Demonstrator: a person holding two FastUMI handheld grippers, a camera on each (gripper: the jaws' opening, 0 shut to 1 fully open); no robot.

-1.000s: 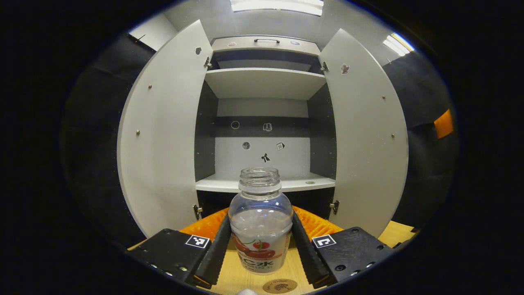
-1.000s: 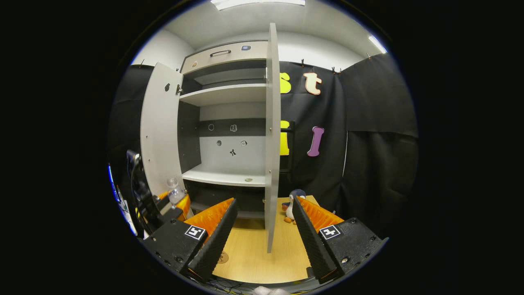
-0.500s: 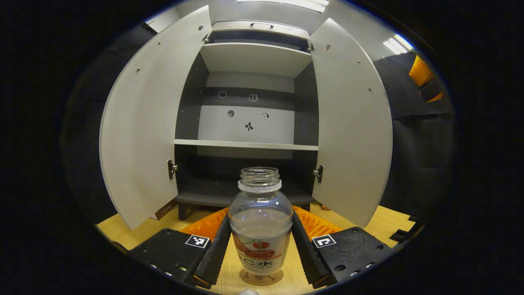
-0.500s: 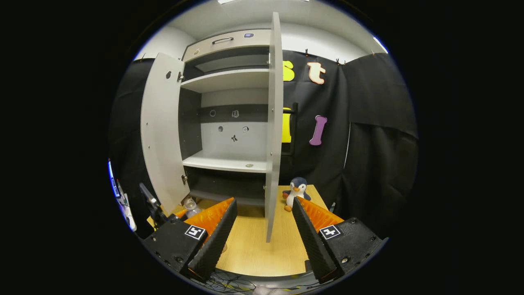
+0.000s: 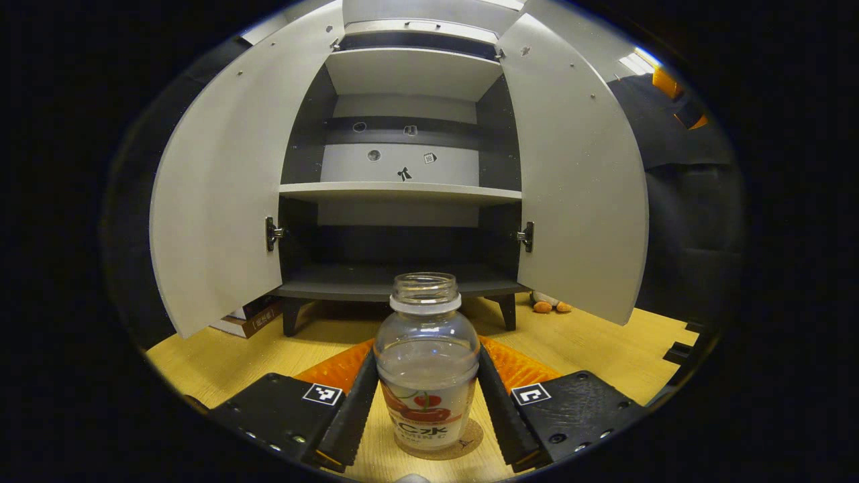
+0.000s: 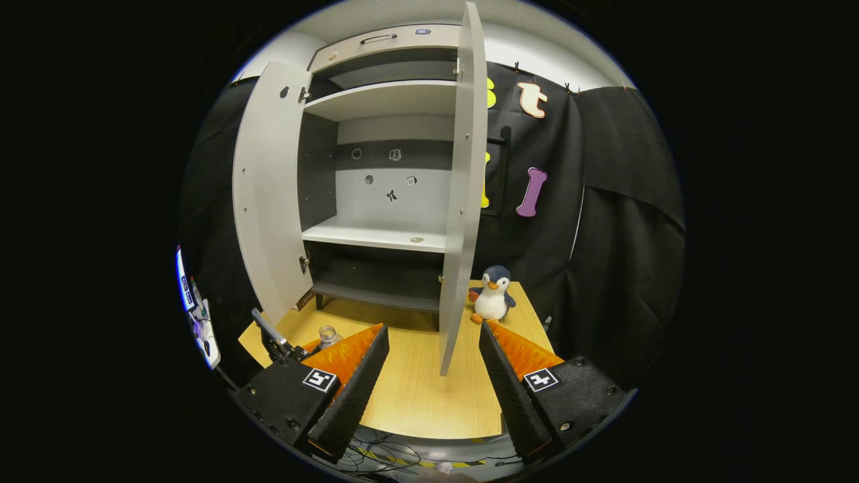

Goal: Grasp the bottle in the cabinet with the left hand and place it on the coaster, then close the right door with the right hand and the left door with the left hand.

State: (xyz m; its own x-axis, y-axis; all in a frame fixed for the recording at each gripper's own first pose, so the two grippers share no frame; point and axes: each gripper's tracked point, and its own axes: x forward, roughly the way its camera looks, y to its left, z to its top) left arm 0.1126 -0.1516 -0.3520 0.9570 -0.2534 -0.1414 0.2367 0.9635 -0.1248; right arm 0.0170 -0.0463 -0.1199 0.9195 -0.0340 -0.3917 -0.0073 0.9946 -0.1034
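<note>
Left tool [image 5: 427,396] pinches the bottle [image 5: 427,365], both fingers pressed on its sides; its base sits on or just over the coaster [image 5: 463,439] on the table [image 5: 590,349], contact unclear. Bottle has no cap, looks empty. Placing nearly done; release left. Right tool [image 6: 429,376] spread, holding nothing, near the right door [image 6: 463,201] edge. Both doors wide open, left door [image 5: 221,201] too, so both closings remain. Cabinet [image 5: 402,194] shelves nearly bare. Plush penguin [image 6: 493,295] beside it.
</note>
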